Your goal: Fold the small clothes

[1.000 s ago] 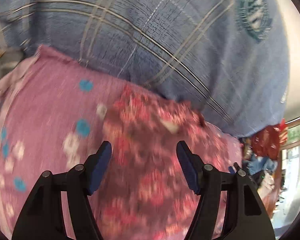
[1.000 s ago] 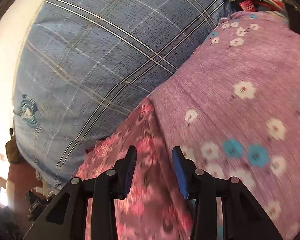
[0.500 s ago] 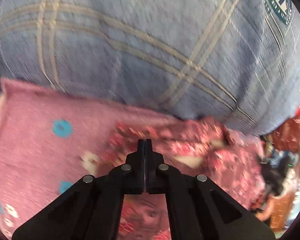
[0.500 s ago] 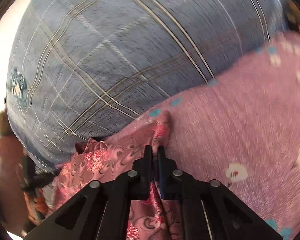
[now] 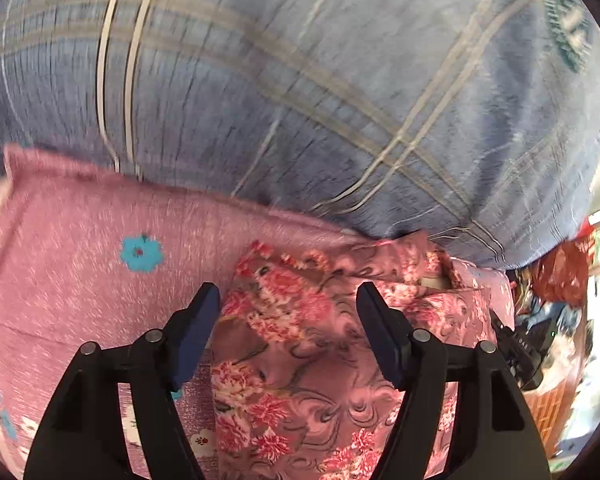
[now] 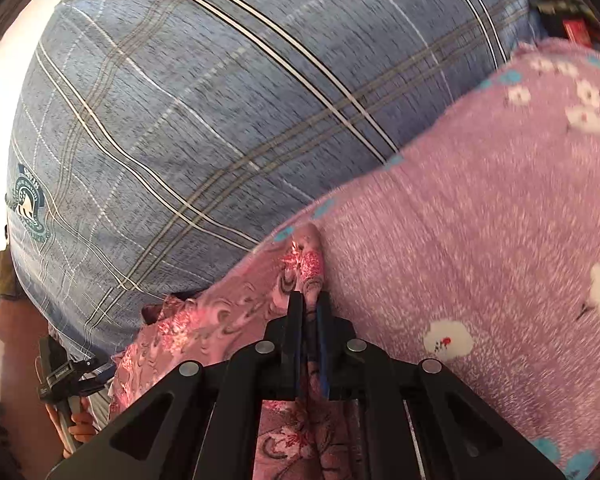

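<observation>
The floral garment (image 5: 300, 352) lies on the pink flowered sheet (image 5: 80, 280) of the bed, its near part spread between and below my left gripper's (image 5: 288, 332) fingers, its far edge against the blue plaid pillow (image 5: 300, 100) ahead of them. In the right wrist view my right gripper (image 6: 309, 312) has its fingers pinched closed on a raised ridge of that garment, with the sheet just to their right.

As I judge it, the risks come from this uneven hold. Only one corner is clamped, so if I pull with the right, the cloth may skew or drag into a bunch instead of laying flat. The right fingers sit so near the sheet that they may have caught it too; I cannot tell.

Half a second ago my left fingers were closed tight over the garment; they have just been opening and now stand wide, the pads clear of the cloth. A second ago the right fingers stood apart over the cloth; now they grip it.
</observation>
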`<state>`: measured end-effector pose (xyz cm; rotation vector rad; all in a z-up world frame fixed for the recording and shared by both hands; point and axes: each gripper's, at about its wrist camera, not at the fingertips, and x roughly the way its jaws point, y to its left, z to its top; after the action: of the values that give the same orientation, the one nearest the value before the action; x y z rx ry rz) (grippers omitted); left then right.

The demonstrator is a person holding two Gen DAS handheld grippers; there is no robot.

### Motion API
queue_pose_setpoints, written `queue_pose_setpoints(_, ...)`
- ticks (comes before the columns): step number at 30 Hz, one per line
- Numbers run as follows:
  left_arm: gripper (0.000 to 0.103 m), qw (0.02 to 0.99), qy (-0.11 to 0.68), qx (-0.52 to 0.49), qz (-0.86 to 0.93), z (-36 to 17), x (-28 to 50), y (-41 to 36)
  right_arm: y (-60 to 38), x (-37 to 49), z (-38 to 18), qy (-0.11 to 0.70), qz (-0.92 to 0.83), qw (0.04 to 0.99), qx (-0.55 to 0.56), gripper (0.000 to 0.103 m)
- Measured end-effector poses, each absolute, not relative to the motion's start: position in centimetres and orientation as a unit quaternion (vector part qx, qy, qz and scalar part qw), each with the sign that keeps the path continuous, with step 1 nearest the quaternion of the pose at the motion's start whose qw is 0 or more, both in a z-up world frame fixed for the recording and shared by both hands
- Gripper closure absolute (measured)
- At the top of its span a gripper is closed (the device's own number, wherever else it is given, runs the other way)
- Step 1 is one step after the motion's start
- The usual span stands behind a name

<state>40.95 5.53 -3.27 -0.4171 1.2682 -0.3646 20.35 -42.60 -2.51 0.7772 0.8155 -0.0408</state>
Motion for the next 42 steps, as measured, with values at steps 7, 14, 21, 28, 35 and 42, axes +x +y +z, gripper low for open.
queue_pose_setpoints(7, 0.097, 0.795, 0.540, -0.221, -0.165, -2.3, 39.3, 5.6, -42.0, 20.0, -1.1, 0.364, -0.022, 0.866, 0.343, 0.097)
queue_pose_setpoints(14, 0.092, 0.796, 0.560, -0.213, -0.084, -5.1, 39.6, 5.7, -42.6, 20.7, -2.8, 0.405, -0.047, 0.844, 0.350, 0.097)
queue_pose_setpoints(21, 0.070, 0.800, 0.520, -0.256, -0.156, 0.1, 34.1, 6.9, -40.3, 16.4, 2.8, 0.350, -0.046, 0.881, 0.316, 0.089)
queue_pose_setpoints(28, 0.054, 0.776, 0.581, -0.166, -0.178, -4.5, 27.8, 1.0, -35.3, 11.6, 0.1, 0.396, -0.008, 0.880, 0.262, 0.089)
queue_pose_setpoints(35, 0.059, 0.789, 0.551, -0.192, -0.191, -1.1, 23.4, 3.3, -33.4, 6.6, 1.9, 0.377, -0.028, 0.885, 0.273, 0.083)
queue_pose_setpoints(42, 0.047, 0.775, 0.581, -0.175, -0.176, -4.4, 18.6, 6.1, -29.8, 3.2, -0.6, 0.411, -0.058, 0.892, 0.176, 0.063)
